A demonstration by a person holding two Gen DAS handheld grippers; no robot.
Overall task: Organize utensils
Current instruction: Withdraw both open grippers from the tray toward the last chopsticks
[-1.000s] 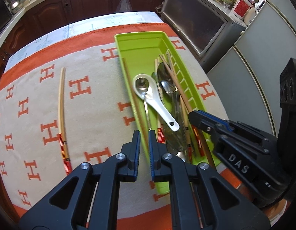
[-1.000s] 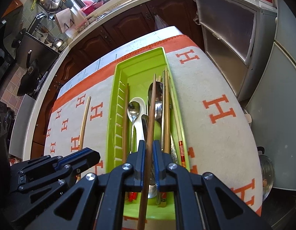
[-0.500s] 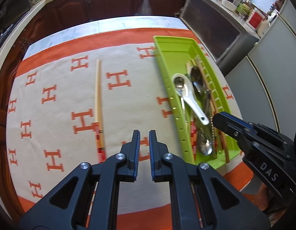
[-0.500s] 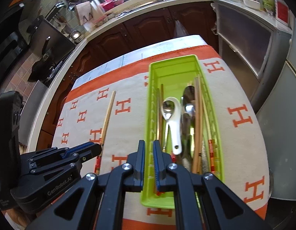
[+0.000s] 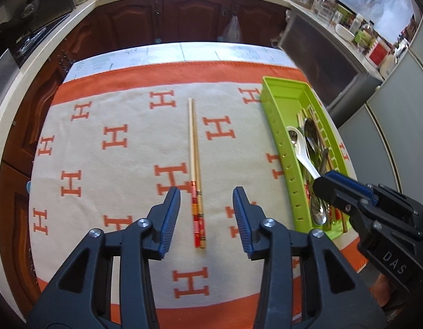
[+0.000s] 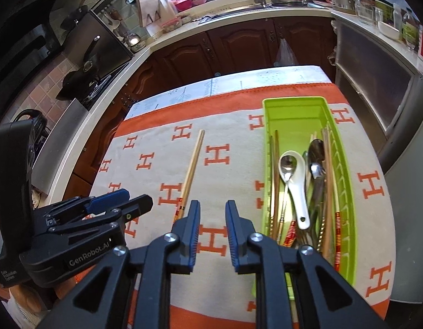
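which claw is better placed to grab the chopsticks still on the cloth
Left. The left claw is open, with the chopsticks lying between its fingers. The right claw sits beside them, nearer the tray.

A soft, matt woven cloth [image 5: 123, 170] covered the surface, bearing pale wooden chopsticks [image 5: 194, 148] with lacquered red ends, while the glossy green plastic tray [image 6: 345, 192] held a shiny white ceramic-looking spoon [image 6: 297, 186] and polished metal spoons [image 6: 317, 159].
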